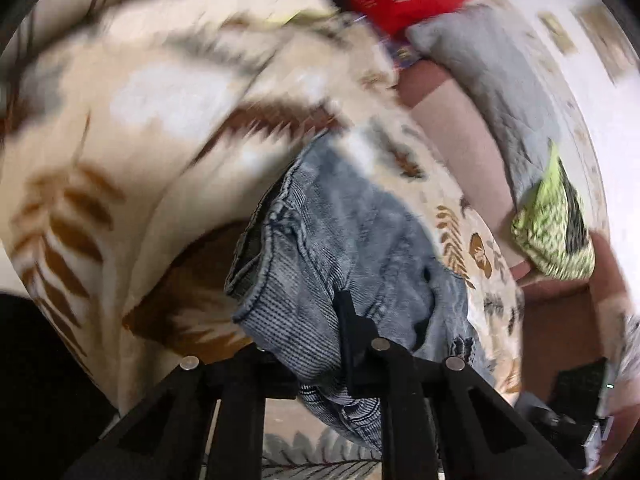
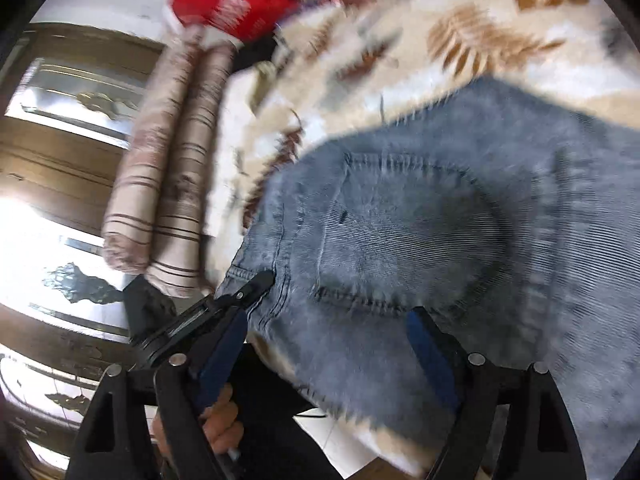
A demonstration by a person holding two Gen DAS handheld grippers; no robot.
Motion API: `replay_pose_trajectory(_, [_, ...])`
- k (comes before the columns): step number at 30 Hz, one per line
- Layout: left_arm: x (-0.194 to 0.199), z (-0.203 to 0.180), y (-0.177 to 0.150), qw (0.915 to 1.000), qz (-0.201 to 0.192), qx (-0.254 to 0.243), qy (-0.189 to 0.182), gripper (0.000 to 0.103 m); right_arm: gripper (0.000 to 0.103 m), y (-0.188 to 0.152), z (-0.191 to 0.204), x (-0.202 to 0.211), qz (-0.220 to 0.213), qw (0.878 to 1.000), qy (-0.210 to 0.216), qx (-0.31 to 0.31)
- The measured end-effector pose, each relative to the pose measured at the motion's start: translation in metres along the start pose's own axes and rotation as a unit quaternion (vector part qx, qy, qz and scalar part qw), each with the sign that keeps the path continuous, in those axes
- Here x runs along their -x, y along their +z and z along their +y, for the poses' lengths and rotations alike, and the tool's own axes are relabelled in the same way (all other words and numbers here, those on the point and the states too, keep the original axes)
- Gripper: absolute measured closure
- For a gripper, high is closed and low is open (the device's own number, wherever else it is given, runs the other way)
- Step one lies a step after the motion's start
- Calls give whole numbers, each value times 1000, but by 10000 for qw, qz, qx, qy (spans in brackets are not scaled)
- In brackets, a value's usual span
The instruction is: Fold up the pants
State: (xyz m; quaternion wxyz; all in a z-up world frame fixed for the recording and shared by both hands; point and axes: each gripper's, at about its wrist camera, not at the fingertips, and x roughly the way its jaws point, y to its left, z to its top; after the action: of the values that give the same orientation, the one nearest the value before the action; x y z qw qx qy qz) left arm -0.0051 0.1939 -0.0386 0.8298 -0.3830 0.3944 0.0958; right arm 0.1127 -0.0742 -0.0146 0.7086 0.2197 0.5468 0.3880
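Faded blue jeans (image 1: 352, 236) lie bunched on a cream bedspread with a leaf print (image 1: 140, 128). In the left wrist view my left gripper (image 1: 304, 332) is shut on a fold of the denim; one black finger (image 1: 346, 316) shows and cloth covers the other. The right wrist view shows the jeans (image 2: 420, 220) spread out with a back pocket facing up. My right gripper (image 2: 328, 320) stands open over the denim, its blue pads (image 2: 430, 348) wide apart and not pressing. The left gripper (image 2: 256, 284) pinches the jeans' left edge there, with a hand (image 2: 220, 428) below it.
A red box (image 2: 228, 4) and a grey cushion (image 1: 492, 88) lie at the far end of the bed, with a yellow-green cloth (image 1: 556, 236) beside them. Two striped bolsters (image 2: 160, 184) line the bed's left edge. A wooden cabinet with glass panes (image 2: 68, 92) stands beyond.
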Motion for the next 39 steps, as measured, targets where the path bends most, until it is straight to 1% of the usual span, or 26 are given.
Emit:
replay_pose_trajectory(1, [7, -15, -1, 9996, -142, -248, 47, 89, 19, -4, -4, 18, -160, 9999, -8, -20])
replay_pose_trajectory(3, [24, -56, -7, 9946, -452, -930, 111, 91, 19, -15, -21, 59, -602, 9980, -92, -140])
replay_pose_trajectory(5, [39, -96, -20, 9845, -715, -1595, 152, 91, 19, -26, -47, 104, -1123, 9929, -190, -357])
replay_pose_trajectory(7, [51, -135, -38, 9704, -899, -2240, 116, 91, 19, -39, -76, 152, -1725, 9826, -307, -622])
replay_pose_trajectory(8, [55, -162, -55, 9579, -991, -2692, 76, 91, 19, -46, -87, 170, -1919, 9783, -302, -721])
replay_pose_trajectory(9, [57, -178, -67, 9503, -1014, -2942, 33, 91, 19, -54, -99, 187, -2111, 9736, -289, -822])
replay_pose_trajectory(11, [53, -218, -103, 9293, -952, -3568, -86, 91, 19, -70, -122, 215, -2443, 9639, -249, -1028])
replay_pose_trajectory(12, [47, -230, -117, 9218, -904, -3769, -106, 91, 19, -78, -133, 225, -2592, 9587, -243, -1145])
replay_pose_trajectory(13, [39, -245, -138, 9119, -761, -4029, -177, 92, 19, -84, -140, 231, -2676, 9553, -237, -1236])
replay_pose_trajectory(15, [18, -261, -171, 8998, -415, -4339, -194, 92, 19, -93, -162, 244, -2733, 9513, -206, -1412])
replay_pose_trajectory(18, [-48, -271, -227, 8673, 744, -4922, -44, 82, 19, -104, -185, 252, -2722, 9484, -301, -1598])
replay_pose_trajectory(19, [-69, -268, -241, 8517, 1290, -5078, 27, 75, 19, -106, -192, 256, -2729, 9471, -304, -1662])
replay_pose_trajectory(20, [-73, -264, -247, 8453, 1383, -5160, 81, 75, 19, -109, -198, 260, -2756, 9454, -309, -1713])
replay_pose_trajectory(21, [-64, -264, -246, 8477, 1200, -5167, -54, 74, 19, -111, -202, 261, -2758, 9446, -367, -1740])
replay_pose_trajectory(23, [-35, -263, -232, 8536, 1184, -5046, -521, 54, 19, -115, -210, 262, -2719, 9440, -469, -1807])
replay_pose_trajectory(24, [-20, -261, -223, 8592, 1127, -4946, -670, 48, 19, -116, -212, 261, -2695, 9444, -459, -1829])
replay_pose_trajectory(25, [3, -254, -207, 8693, 847, -4788, -885, 36, 19, -117, -212, 257, -2650, 9453, -441, -1848])
replay_pose_trajectory(26, [21, -246, -193, 8780, 539, -4647, -1009, 28, 19, -115, -209, 254, -2599, 9473, -379, -1832])
replay_pose_trajectory(28, [41, -230, -172, 8932, 90, -4395, -945, 26, 19, -111, -195, 247, -2492, 9540, -194, -1658])
replay_pose_trajectory(29, [46, -215, -156, 9039, -110, -4207, -767, 26, 19, -107, -186, 241, -2376, 9590, -58, -1541])
replay_pose_trajectory(31, [37, -193, -133, 9199, -171, -3906, -296, 26, 19, -100, -173, 224, -2051, 9671, 119, -1503])
replay_pose_trajectory(32, [30, -181, -124, 9266, -103, -3757, -92, 26, 19, -98, -170, 217, -1951, 9688, 90, -1529])
replay_pose_trajectory(33, [22, -168, -114, 9356, -21, -3531, 53, 26, 19, -97, -168, 210, -1842, 9696, 16, -1610])
replay_pose_trajectory(35, [12, -154, -109, 9414, 80, -3370, 79, 26, 19, -96, -165, 198, -1662, 9701, -56, -1768])
replay_pose_trajectory(38, [1, -147, -114, 9387, 107, -3446, -6, 26, 19, -93, -162, 184, -1560, 9677, -140, -1977])
replay_pose_trajectory(39, [-3, -146, -114, 9378, 142, -3468, -6, 26, 21, -92, -162, 179, -1523, 9673, -137, -2024])
